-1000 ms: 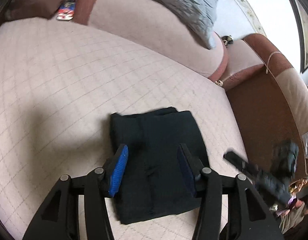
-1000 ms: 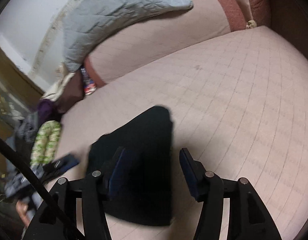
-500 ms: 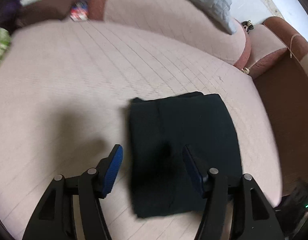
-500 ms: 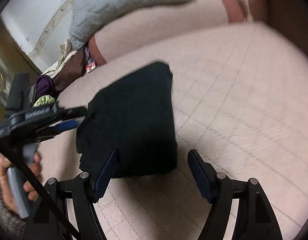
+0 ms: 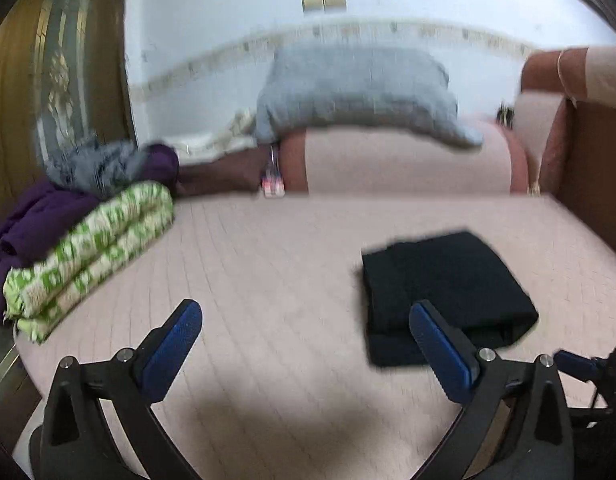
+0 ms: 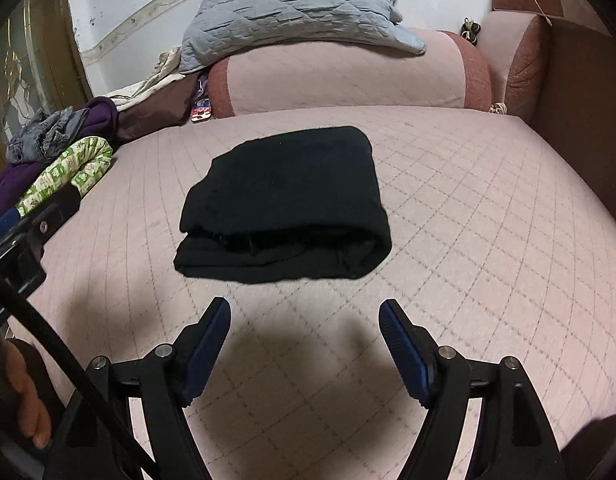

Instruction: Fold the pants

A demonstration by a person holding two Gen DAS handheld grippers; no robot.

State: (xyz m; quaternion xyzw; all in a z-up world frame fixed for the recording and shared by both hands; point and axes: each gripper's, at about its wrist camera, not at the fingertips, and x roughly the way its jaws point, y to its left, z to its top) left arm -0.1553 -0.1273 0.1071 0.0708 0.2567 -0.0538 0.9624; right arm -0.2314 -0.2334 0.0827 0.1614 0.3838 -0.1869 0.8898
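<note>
The black pants (image 6: 283, 204) lie folded into a compact stack on the pink quilted sofa seat (image 6: 488, 220). In the left wrist view the pants (image 5: 444, 292) sit to the right, just beyond the right finger. My left gripper (image 5: 303, 316) is open and empty above the seat, left of the pants. My right gripper (image 6: 303, 312) is open and empty, a short way in front of the pants' near edge. The left gripper's body (image 6: 23, 232) shows at the left edge of the right wrist view.
A green patterned folded cloth (image 5: 87, 252) and purple and grey clothes (image 5: 87, 168) lie at the seat's left end. A grey quilted blanket (image 6: 295, 8) lies on the sofa back. A brown armrest (image 6: 580, 92) rises on the right.
Both grippers have drawn back from the pants and opened wider. The left gripper has swung to the left and now looks along the seat; the pants lie still.
</note>
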